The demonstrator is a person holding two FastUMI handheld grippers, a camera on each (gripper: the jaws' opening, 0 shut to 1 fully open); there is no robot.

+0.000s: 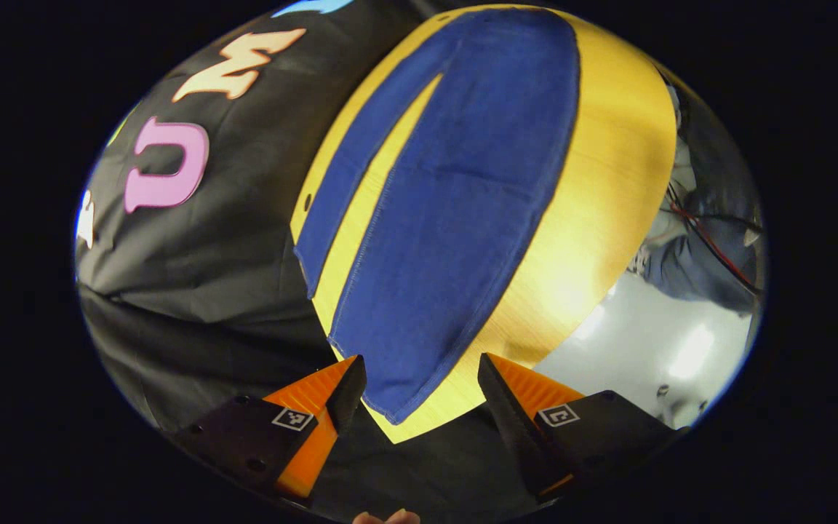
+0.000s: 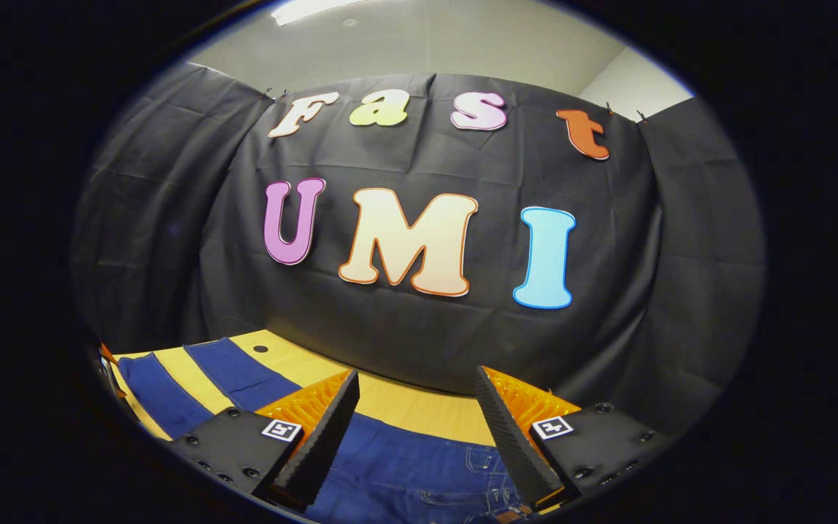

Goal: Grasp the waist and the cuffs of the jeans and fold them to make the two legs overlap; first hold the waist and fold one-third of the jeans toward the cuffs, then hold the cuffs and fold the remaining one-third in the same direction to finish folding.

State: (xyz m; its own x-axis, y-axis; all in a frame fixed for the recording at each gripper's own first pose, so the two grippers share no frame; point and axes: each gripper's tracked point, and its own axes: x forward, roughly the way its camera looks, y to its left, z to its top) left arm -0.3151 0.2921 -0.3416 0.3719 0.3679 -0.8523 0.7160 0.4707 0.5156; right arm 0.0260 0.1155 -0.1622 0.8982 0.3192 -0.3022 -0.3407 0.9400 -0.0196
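Table (image 1: 608, 182), wooden, yellowish, takes most of the left gripper view; jeans (image 1: 448, 204) lie flat on it, spread out, legs not yet overlapped, a strip of bare table showing between the two legs.

Long axis of the jeans runs straight away from the left gripper (image 1: 419, 393), cuff end nearest it. Near leg's cuff (image 1: 390, 404) sits right between and just past its fingers, no contact visible. Far leg (image 1: 361, 160) lies off to the left in that view.

Right gripper (image 2: 415, 415) is at the other end: waist (image 2: 455, 473) with pockets and belt loops lies directly under and between its fingers, legs trailing off to the lower left of the right gripper view.

So each gripper is nearer its own end (left to cuffs, right to waist), which suits the first fold.

Both grippers: fingers spread wide apart, holding nothing. Judging by this, the leg-overlap step is not yet started; next move needs each gripper to drop onto the cloth edge below it.
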